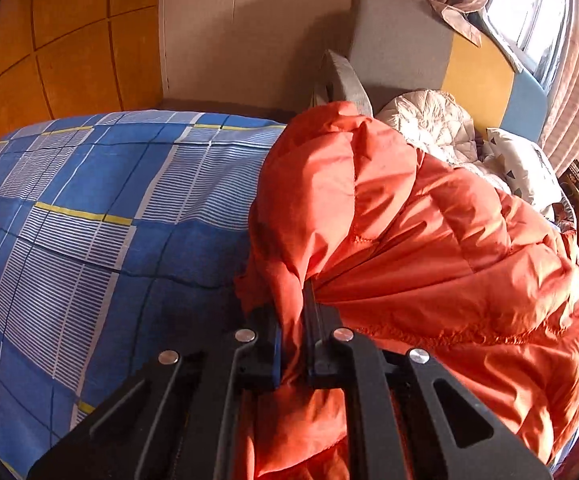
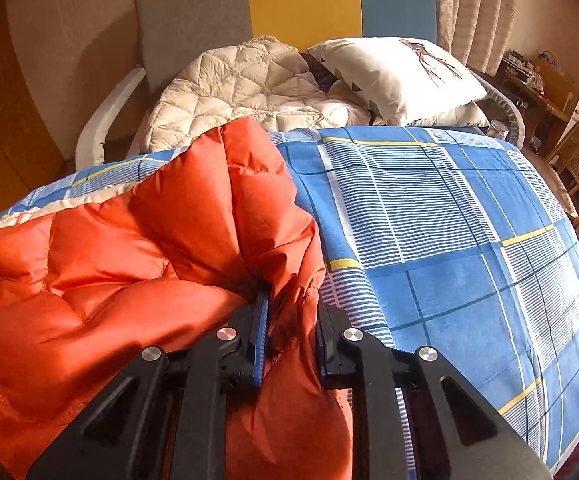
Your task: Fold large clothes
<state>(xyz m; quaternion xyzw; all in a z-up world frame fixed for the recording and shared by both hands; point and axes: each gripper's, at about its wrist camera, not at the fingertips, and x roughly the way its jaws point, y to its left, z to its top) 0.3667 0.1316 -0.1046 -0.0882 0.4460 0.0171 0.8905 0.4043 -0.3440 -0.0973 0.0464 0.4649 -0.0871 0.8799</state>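
Black grippers (image 1: 291, 312) — silver screws, blue-edged fingers (image 2: 263, 320).

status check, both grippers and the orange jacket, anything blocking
Left gripper shut on orange jacket. Right gripper shut on it too. Jacket bunched on blue plaid bedspread; white quilt at the far end, nothing blocking.

No legible text, label, brand, number or sign was found in either wrist view; the pillow (image 2: 401, 76) at 1 o'clock bore only a printed figure and triangles.
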